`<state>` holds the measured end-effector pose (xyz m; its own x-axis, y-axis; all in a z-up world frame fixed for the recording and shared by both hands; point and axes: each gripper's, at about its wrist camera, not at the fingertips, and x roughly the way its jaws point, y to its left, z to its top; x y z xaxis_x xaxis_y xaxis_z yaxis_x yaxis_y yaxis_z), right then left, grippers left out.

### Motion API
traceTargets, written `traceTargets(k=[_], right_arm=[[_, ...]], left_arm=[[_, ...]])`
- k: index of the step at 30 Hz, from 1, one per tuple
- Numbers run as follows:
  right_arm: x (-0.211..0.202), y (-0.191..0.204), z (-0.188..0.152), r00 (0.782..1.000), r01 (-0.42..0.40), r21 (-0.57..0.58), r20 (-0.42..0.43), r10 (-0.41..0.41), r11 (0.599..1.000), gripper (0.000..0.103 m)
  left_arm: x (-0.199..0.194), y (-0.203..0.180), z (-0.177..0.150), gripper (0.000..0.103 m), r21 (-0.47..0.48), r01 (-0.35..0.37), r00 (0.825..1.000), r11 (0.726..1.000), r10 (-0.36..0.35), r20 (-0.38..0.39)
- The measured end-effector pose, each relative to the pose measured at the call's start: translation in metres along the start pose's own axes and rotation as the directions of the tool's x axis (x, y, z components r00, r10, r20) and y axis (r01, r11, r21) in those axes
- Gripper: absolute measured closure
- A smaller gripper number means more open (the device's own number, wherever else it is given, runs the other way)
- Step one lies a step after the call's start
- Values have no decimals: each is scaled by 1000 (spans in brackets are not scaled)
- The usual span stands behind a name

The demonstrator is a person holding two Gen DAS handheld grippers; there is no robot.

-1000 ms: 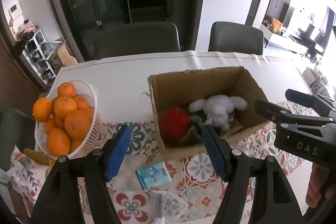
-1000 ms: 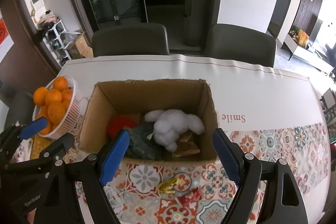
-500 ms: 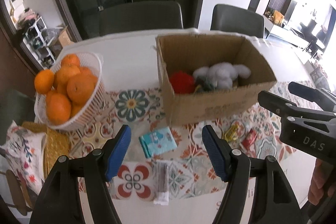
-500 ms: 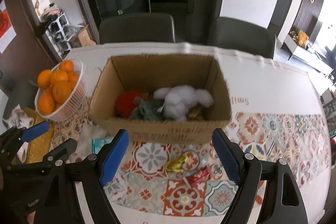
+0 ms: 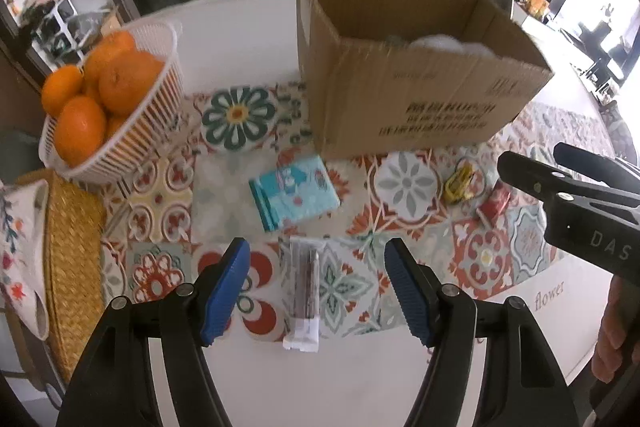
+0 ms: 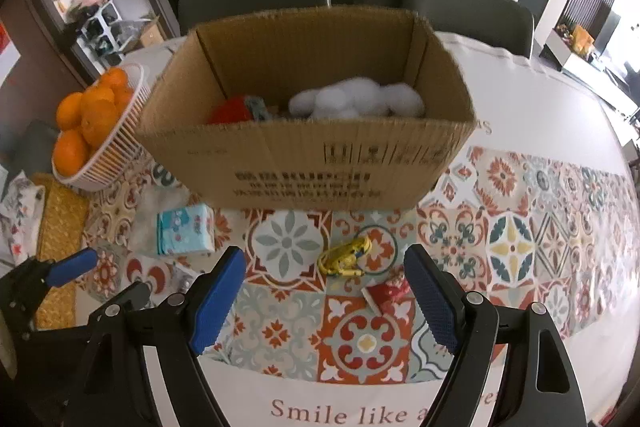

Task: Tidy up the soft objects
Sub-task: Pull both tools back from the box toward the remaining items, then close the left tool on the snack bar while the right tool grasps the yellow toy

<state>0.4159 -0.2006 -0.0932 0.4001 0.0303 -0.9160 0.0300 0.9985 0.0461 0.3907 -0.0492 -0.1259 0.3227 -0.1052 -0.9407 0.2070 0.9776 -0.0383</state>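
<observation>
An open cardboard box (image 6: 316,155) (image 5: 408,95) stands on the patterned table runner. It holds a white plush toy (image 6: 356,101) (image 5: 444,45), a red soft item (image 6: 230,111) and a grey one. My left gripper (image 5: 318,267) is open and empty, low over the table's front, above a clear-wrapped bar (image 5: 305,291). My right gripper (image 6: 324,279) is open and empty, in front of the box, near a yellow toy (image 6: 346,259) (image 5: 460,181) and a red packet (image 6: 390,293) (image 5: 496,205).
A blue tissue pack (image 5: 294,191) (image 6: 184,229) lies left of the box front. A white basket of oranges (image 5: 116,115) (image 6: 96,131) stands at the left, with a woven mat (image 5: 74,267) and floral cloth (image 5: 20,259) beside it. Two chairs stand behind the table.
Both grippers have pulled back from the box and dropped lower toward the table's front edge. The box contents are unchanged; both grippers stay open.
</observation>
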Motion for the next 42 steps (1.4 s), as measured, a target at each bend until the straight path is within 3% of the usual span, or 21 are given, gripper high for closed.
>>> traceTargets(k=[10, 22, 29, 31, 33, 38, 42], right_arm=[[28, 17, -17, 997, 22, -36, -72, -25, 999, 21], [65, 17, -37, 985, 48, -42, -164, -54, 998, 21], [76, 19, -41, 980, 51, -43, -188, -58, 998, 21], [79, 18, -41, 980, 45, -35, -195, -51, 998, 21], [81, 17, -42, 979, 43, -32, -196, -48, 999, 21], [85, 16, -40, 978, 32, -23, -205, -36, 999, 21], [87, 11, -39, 978, 16, -26, -208, -21, 1000, 21]], left_arm=[[43, 18, -13, 38, -47, 24, 989, 999, -30, -143], [87, 18, -32, 48, -58, -14, 970, 998, 0, -243], [101, 21, -39, 51, -60, -36, 967, 998, 20, -252], [102, 21, -38, 56, -56, -47, 969, 997, 31, -246], [103, 22, -39, 74, -58, -56, 972, 997, 41, -231], [103, 23, -38, 82, -69, -53, 977, 996, 38, -210], [92, 20, -37, 82, -97, 9, 976, 995, -30, -215]])
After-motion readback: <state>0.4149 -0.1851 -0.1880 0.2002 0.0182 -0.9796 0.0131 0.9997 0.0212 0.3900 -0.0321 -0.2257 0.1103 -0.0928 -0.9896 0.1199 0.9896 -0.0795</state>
